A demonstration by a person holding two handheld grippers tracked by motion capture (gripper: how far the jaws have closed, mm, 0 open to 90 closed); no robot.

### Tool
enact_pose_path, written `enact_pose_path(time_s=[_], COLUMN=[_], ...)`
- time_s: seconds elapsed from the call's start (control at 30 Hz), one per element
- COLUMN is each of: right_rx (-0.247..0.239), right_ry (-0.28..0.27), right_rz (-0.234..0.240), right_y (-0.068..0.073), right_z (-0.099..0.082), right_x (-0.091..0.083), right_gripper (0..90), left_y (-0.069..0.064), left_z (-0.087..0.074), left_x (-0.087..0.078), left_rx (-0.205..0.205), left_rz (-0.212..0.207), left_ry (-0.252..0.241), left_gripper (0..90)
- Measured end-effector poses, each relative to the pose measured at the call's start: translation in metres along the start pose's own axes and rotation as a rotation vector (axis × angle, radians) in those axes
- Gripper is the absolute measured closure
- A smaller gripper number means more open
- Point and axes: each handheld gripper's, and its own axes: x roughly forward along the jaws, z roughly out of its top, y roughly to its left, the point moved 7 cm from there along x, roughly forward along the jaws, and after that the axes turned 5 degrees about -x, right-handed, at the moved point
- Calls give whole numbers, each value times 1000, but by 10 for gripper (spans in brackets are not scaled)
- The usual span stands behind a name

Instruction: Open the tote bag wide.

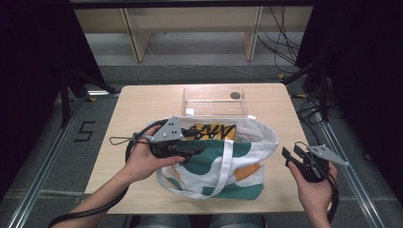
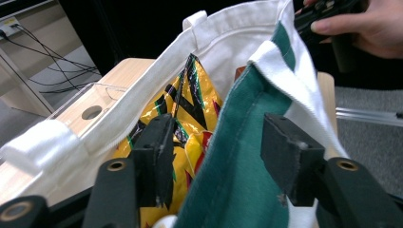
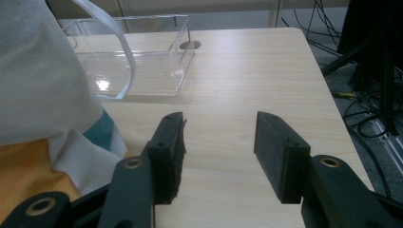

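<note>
Straddling: left gripper (image 2: pixel 216 152), jaws spread, over tote (image 1: pixel 237 161) rim, frame centre
Inside: yellow packet (image 2: pixel 197 102)
Right gripper (image 3: pixel 221 147): spread, empty, lower right

Light wooden table (image 1: pixel 142 102), tote bag (image 1: pixel 223 166) near front, clear tray (image 1: pixel 214 100) behind

tote bag (image 1: pixel 223 161): near wall hides the lower part of the yellow-and-black packet (image 1: pixel 212 131) inside; packet print too small to read. left gripper (image 1: pixel 190 153): jaw tips lost against the bag rim in the high view. clear tray (image 1: pixel 214 101) at the bench's far edge: left end cut off by the bag in the right gripper view.
</note>
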Motion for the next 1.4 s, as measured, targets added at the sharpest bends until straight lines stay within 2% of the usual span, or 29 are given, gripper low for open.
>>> enact_pose_path(time_s=[0.07,0.1,0.17,0.2,0.23,0.3,0.33,0.47,0.5,0.53,0.57,0.6,0.63,0.67,0.7,0.77,0.8,0.83,0.87,0.9,1.0,1.03,1.07,1.3,1.33,1.37,1.4], right_rx=[54,13,28,61,63,51,38,30,77,77,69,49,49,44,42,33,44,44,45,68,51,69,60,33,56,38,59], right_ry=[9,2,7,16,15,9,10,14,23,23,24,24,24,18,19,16,15,15,15,33,28,31,29,21,28,25,33], right_rz=[-14,-18,-7,-26,-33,-39,-28,-18,-19,-19,-24,-25,-25,-21,-20,-8,-11,-11,-11,-24,-23,-22,-15,3,-1,-3,-4], right_y=[2,-1,-1,-1,-2,-4,-4,-4,0,0,-1,-3,-3,-3,-3,-4,-3,-3,-3,-2,-3,-2,-2,-4,-2,-3,-2], right_z=[-2,-2,-3,-4,-4,-4,-4,-5,-5,-5,-5,-5,-5,-5,-5,-5,-5,-5,-5,-6,-6,-6,-6,-6,-7,-7,-7], right_x=[-2,-2,-3,-4,-4,-4,-4,-2,-3,-3,-3,-2,-2,-1,-1,-1,-1,-1,-1,-1,-1,-2,-1,1,0,1,0], right_gripper=[534,534,534,534,534,534,534,534,534,534,534,534,534,534,534,533,533,533,533,534,534,534,534,534,534,534,534], left_y=[2,2,2,2,2,2,3,4,3,3,2,2,0,-1,-1,-3,-4,-4,-5,-8,-11,-12,-16,-31,-31,-31,-33], left_z=[0,-1,-3,-5,-5,-6,-4,-1,0,0,1,2,2,2,2,2,2,2,1,1,1,1,0,0,1,1,2], left_x=[6,8,10,14,14,17,19,20,22,23,25,26,28,30,30,31,31,31,30,28,26,25,22,16,14,14,13], left_rx=[-2,0,0,2,2,0,23,18,16,22,13,22,9,13,13,48,67,67,77,76,73,77,86,78,96,96,88], left_rz=[-22,-30,-35,-47,-47,-50,-53,-60,-68,-78,-83,-93,-95,-99,-99,-97,-103,-103,-109,-123,-141,-147,-153,-168,-167,-167,-167], left_ry=[22,32,45,64,64,79,82,97,99,105,100,107,101,107,107,102,101,101,105,118,128,126,146,160,164,164,159], left_gripper=[480,480,484,491,495,510,517,525,527,527,535,540,540,548,559,583,615,657,657,752,821,834,842,863,865,865,865])
